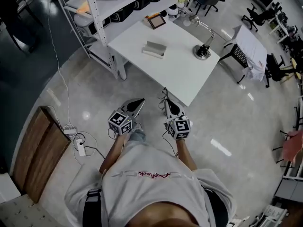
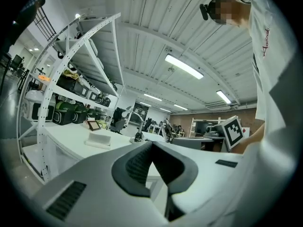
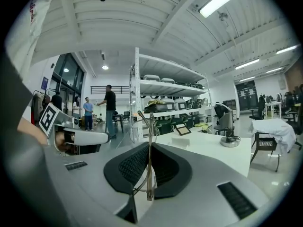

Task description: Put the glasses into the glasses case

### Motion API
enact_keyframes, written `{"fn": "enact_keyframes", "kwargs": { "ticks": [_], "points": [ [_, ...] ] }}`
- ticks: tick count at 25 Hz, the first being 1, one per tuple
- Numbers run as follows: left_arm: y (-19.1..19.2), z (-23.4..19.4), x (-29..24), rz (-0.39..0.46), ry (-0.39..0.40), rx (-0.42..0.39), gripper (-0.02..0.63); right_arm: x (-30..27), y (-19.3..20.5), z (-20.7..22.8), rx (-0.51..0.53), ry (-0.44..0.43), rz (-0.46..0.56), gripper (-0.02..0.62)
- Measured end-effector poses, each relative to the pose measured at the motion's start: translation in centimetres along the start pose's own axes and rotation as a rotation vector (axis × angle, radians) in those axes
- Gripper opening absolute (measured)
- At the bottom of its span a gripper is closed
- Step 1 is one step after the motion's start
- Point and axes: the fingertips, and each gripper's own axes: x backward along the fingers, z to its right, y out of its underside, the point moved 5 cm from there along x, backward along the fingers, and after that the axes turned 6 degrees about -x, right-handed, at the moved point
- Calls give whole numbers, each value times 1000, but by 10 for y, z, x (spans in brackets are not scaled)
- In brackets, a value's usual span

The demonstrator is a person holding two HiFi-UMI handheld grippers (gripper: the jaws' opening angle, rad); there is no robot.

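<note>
At your far left a wooden panel [image 1: 37,150] lies on the floor, with a white power strip [image 1: 81,146] and its cables just beside it. Above them in the head view stands a white shelving rack [image 1: 94,13] loaded with dark gear.

Your left gripper [image 1: 139,101] is held level over the floor, short of the table edge. In the left gripper view its jaws are together at the tips, with nothing between them.

Ahead of both grippers is the white table [image 1: 175,74]. The glasses case [image 1: 155,49] lies on it near the middle, a pale flat box. A small picture frame [image 1: 156,21] stands beyond it, near the far edge.

Your right gripper [image 1: 167,104] is beside the left one, also short of the table. Its jaws are clamped on the glasses [image 3: 149,122]. One thin metal temple runs upright between the pads, and a lens shows just left of it. The glasses are well apart from the case.

Farther right on the table stands a desk lamp [image 1: 202,50] on a round base. Office chairs [image 1: 258,15] fill the room's right side.
</note>
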Motion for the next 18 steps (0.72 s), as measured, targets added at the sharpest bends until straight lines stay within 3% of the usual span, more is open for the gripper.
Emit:
{"fn": "enact_keyframes", "kwargs": {
  "ticks": [11, 18],
  "points": [
    [-39, -94, -37, 19, 39, -17, 23, -94, -39, 21, 17, 51, 24, 20],
    [-39, -130, -48, 6, 58, -10, 23, -126, -35, 25, 9, 68, 14, 18]
  ]
}}
